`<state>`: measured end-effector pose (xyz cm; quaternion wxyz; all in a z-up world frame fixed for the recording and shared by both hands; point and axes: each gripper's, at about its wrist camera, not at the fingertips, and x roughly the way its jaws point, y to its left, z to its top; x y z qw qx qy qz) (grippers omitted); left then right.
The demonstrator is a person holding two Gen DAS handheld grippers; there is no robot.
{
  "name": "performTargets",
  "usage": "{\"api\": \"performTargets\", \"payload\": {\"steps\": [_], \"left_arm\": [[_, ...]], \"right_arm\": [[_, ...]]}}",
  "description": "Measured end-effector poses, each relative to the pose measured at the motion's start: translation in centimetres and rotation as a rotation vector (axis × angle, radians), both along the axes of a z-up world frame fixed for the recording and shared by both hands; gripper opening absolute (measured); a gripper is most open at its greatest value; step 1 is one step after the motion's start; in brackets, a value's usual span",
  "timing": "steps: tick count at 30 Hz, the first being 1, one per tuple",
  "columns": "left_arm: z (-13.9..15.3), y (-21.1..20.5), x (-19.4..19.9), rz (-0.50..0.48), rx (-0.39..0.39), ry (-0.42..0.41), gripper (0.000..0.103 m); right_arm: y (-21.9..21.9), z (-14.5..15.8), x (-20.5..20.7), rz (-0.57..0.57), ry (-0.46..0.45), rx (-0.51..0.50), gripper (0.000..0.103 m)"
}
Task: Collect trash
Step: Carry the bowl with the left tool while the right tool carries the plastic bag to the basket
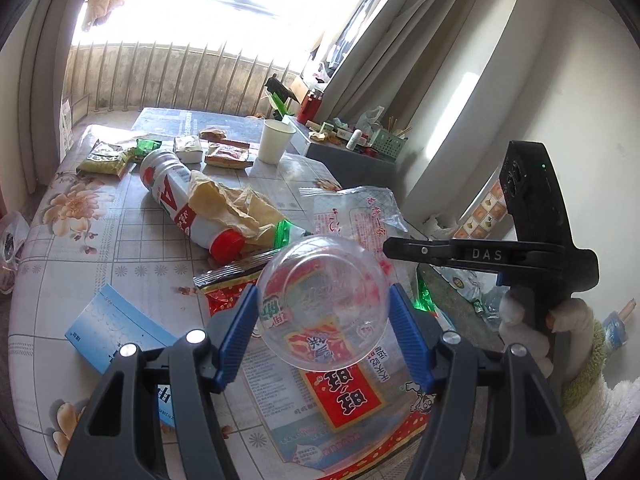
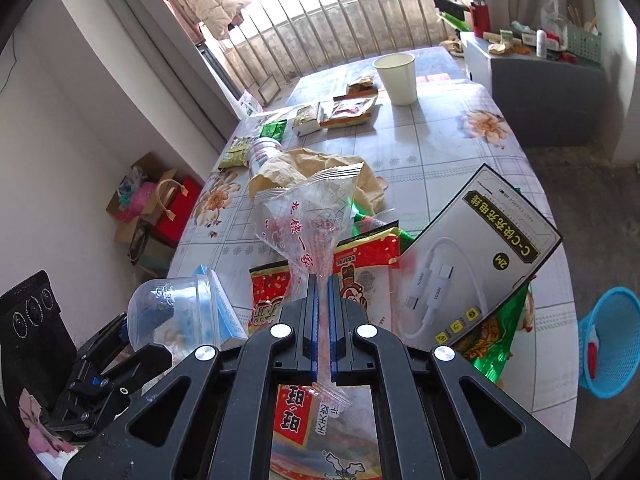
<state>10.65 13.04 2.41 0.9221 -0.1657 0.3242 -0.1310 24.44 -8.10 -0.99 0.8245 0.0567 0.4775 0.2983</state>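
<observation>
Both grippers carry a piece of trash, lifted off the desk [image 1: 132, 240] with its flowered, gridded cloth. Nearest on the left, the left gripper [image 1: 322, 312] clamps a clear round plastic cup [image 1: 322, 304] between its blue pads, mouth facing the camera. To the right, the right gripper [image 2: 323, 320] is pinched tight on a thin clear plastic bag with red print [image 2: 308, 216], which fans out above the closed pads.

Little looks finished. A blue mesh waste basket [image 2: 610, 344] stands on the floor at the far right and seems to hold only a red-and-white scrap. Left on the desk, from left to right: green snack packets [image 2: 236, 156], a toppled white bottle with red cap [image 1: 188, 204] under crumpled brown paper [image 2: 316, 168], red snack wrappers [image 2: 360, 276], a white paper cup [image 2: 396, 76] and a grey cable box [image 2: 484, 256].
</observation>
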Motion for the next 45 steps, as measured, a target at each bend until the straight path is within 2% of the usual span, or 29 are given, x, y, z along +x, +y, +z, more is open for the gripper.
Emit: {"api": "performTargets", "payload": {"steps": [8, 15, 22, 28, 31, 34, 39, 45], "left_arm": [[3.4, -3.8, -0.5, -0.059, 0.039, -0.044, 0.064], [6.0, -9.1, 1.1, -0.183, 0.042, -0.039, 0.064], [8.2, -17.7, 4.4, -0.363, 0.053, -0.033, 0.064], [8.1, -27.1, 8.6, -0.522, 0.065, 0.027, 0.064], [6.8, -32.5, 10.9, -0.592, 0.086, 0.095, 0.064], [4.3, -37.9, 13.4, -0.640, 0.123, 0.174, 0.064], [-2.1, -46.1, 17.5, -0.687, 0.185, 0.356, 0.064], [-10.0, -52.8, 22.7, -0.697, 0.285, 0.503, 0.065]], "right_arm": [[-7.0, 3.4, -2.0, -0.108, -0.073, 0.085, 0.003], [-15.7, 5.2, -4.5, -0.256, -0.117, 0.151, 0.003], [-25.4, 5.4, -7.6, -0.463, -0.142, 0.183, 0.003], [-33.6, 3.2, -10.3, -0.659, -0.113, 0.208, 0.003], [-37.2, 0.9, -11.0, -0.750, -0.074, 0.229, 0.003], [-40.4, -2.1, -11.0, -0.839, -0.016, 0.247, 0.003], [-45.2, -8.6, -9.4, -0.944, 0.130, 0.319, 0.003], [-48.7, -16.2, -5.7, -1.025, 0.289, 0.309, 0.003]]}}
